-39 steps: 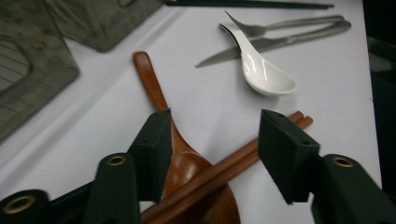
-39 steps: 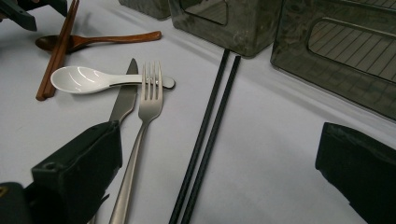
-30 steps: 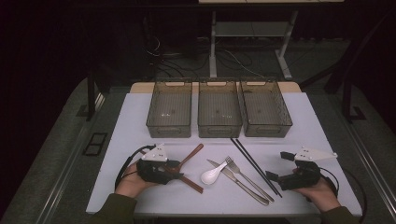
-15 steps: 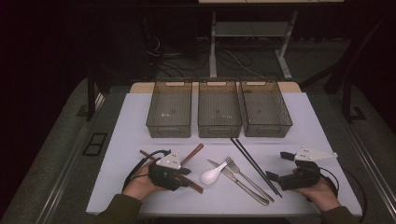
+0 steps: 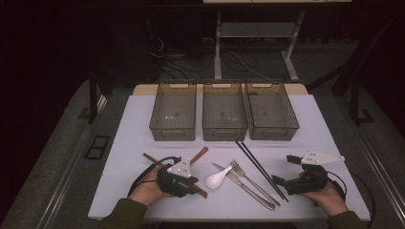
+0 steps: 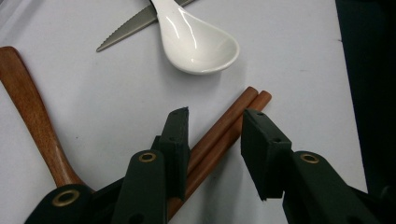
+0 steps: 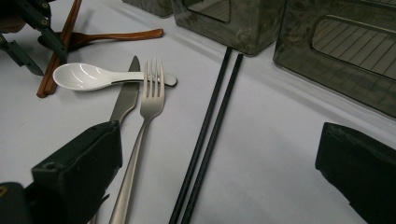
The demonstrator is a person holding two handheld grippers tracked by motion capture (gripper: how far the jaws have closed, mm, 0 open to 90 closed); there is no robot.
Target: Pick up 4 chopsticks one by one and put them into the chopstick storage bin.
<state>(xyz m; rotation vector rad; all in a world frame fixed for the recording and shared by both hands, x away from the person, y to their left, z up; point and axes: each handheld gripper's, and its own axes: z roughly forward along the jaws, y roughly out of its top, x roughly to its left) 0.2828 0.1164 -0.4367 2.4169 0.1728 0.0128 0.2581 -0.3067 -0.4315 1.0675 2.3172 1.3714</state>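
A pair of brown wooden chopsticks (image 6: 233,116) lies slanted on the white table (image 5: 315,129), with a wooden spoon (image 5: 199,154) crossing it. My left gripper (image 6: 215,121) straddles the near end of the pair. Its jaws have just been closing with the sticks between them. The sticks lie against one pad (image 6: 180,140), and a gap remains at the other. From above, the left gripper (image 5: 193,185) sits at the front left. My right gripper (image 5: 285,170) rests open at the front right. Its wide jaws (image 7: 222,135) frame the black chopsticks (image 7: 217,98).
A white ceramic spoon (image 5: 217,179), a knife (image 5: 239,183) and a fork (image 5: 248,179) lie between the two hands. Three empty dark bins (image 5: 173,112) (image 5: 223,112) (image 5: 270,109) stand in a row at the back. The table's front edge is close under both hands.
The left hand has slid right and a little nearer along the brown chopsticks, and its jaws have narrowed around them. The right hand has kept still.
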